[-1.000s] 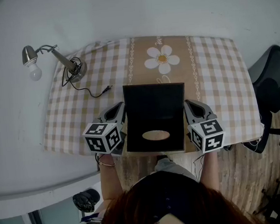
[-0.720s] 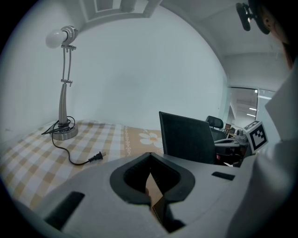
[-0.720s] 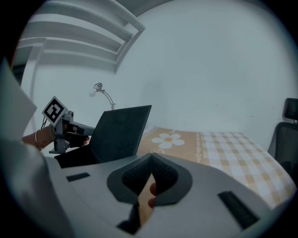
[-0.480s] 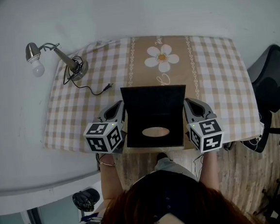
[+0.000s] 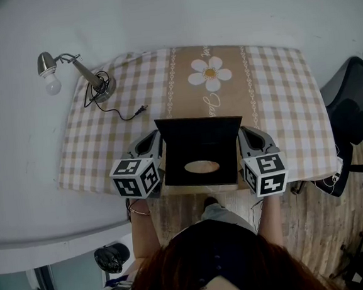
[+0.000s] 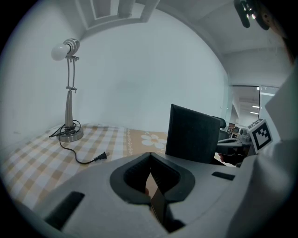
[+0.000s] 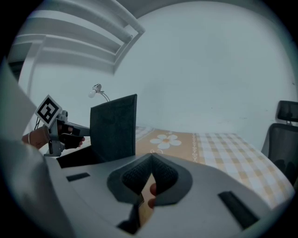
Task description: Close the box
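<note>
A black box (image 5: 201, 155) sits at the near edge of the checked tablecloth (image 5: 279, 101), its lid raised and showing a tan oval (image 5: 202, 166) on its face. The lid (image 6: 193, 139) stands almost upright in the left gripper view, and in the right gripper view the lid (image 7: 114, 128) does too. My left gripper (image 5: 150, 143) hugs the box's left side, and my right gripper (image 5: 251, 135) its right side. Each one's jaws meet on a thin tan edge of the box, seen at the left gripper (image 6: 150, 174) and the right gripper (image 7: 150, 175).
A desk lamp (image 5: 74, 68) stands at the far left with its loose cord and plug (image 5: 137, 111). A flower print (image 5: 209, 77) lies beyond the box. An office chair (image 5: 355, 107) is off the table's right side. The table's near edge runs just under the box.
The lid has swung up toward me: it looks shorter from above and stands more upright in both gripper views. Both grippers stay at the box's sides.
</note>
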A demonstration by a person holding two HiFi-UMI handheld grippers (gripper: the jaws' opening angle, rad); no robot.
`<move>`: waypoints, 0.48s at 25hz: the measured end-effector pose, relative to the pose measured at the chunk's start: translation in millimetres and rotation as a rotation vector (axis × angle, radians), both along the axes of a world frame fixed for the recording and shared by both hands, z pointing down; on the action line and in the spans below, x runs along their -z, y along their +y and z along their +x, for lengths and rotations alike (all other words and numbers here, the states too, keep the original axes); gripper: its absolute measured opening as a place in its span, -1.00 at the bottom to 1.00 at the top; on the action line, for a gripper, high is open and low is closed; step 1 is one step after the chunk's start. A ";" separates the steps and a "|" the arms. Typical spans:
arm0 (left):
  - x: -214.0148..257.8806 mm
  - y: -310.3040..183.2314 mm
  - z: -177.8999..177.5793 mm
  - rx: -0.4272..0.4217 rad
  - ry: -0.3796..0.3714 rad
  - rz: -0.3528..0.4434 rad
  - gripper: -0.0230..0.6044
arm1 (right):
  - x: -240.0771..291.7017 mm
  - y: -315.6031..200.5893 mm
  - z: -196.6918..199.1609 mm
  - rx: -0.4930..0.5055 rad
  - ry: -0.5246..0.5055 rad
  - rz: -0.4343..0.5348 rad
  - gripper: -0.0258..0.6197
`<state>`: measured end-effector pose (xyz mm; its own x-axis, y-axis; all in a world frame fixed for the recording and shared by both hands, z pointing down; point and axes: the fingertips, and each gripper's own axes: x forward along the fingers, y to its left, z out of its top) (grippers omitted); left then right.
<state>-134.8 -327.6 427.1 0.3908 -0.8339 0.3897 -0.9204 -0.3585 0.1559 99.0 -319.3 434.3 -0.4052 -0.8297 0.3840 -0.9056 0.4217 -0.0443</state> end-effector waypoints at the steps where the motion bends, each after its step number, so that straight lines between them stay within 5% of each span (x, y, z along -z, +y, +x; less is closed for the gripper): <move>1: 0.1 1.1 0.2 0.002 0.000 0.000 -0.84 | -0.3 0.9 0.5 -0.004 0.001 0.000 -0.87; 12: 0.8 12.8 -0.6 0.023 -0.016 0.004 -0.84 | -0.3 10.5 2.3 -0.053 0.012 -0.001 -0.87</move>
<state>-135.4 -314.8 426.3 0.3647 -0.8443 0.3925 -0.9310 -0.3374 0.1394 101.3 -308.7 434.7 -0.3559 -0.8496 0.3893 -0.9272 0.3730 -0.0338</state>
